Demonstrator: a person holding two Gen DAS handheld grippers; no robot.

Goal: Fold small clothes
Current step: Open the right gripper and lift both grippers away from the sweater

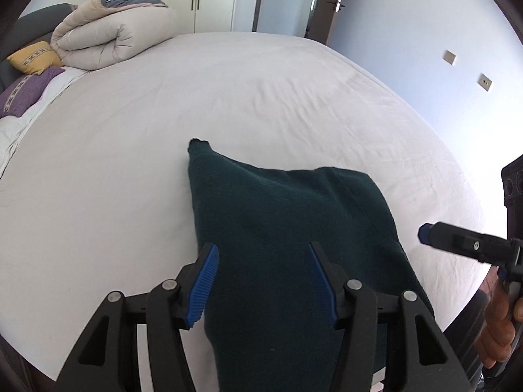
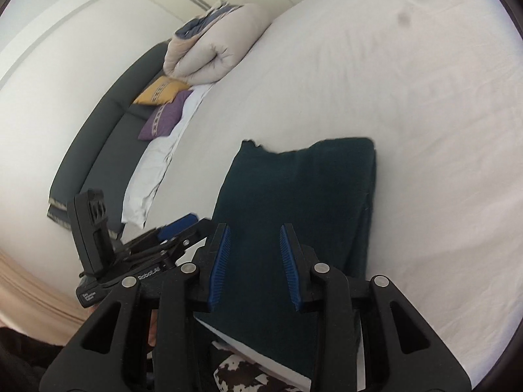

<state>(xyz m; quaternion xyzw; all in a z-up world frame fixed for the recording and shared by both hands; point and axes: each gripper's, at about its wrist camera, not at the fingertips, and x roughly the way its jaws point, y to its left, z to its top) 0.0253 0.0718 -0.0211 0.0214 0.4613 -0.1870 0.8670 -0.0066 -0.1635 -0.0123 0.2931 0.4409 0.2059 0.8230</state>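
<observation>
1. Cloth (image 1: 287,228), dark green, lies on bed (image 1: 228,98), far end at 12 o'clock.
2. Left gripper (image 1: 263,281) and right gripper (image 2: 253,268) both hover released.
3. Pinch both near corners evenly before lifting.

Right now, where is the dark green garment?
The dark green garment lies on the white bed sheet at the near edge, centred in both wrist views, under the open left tool and right tool.
</observation>
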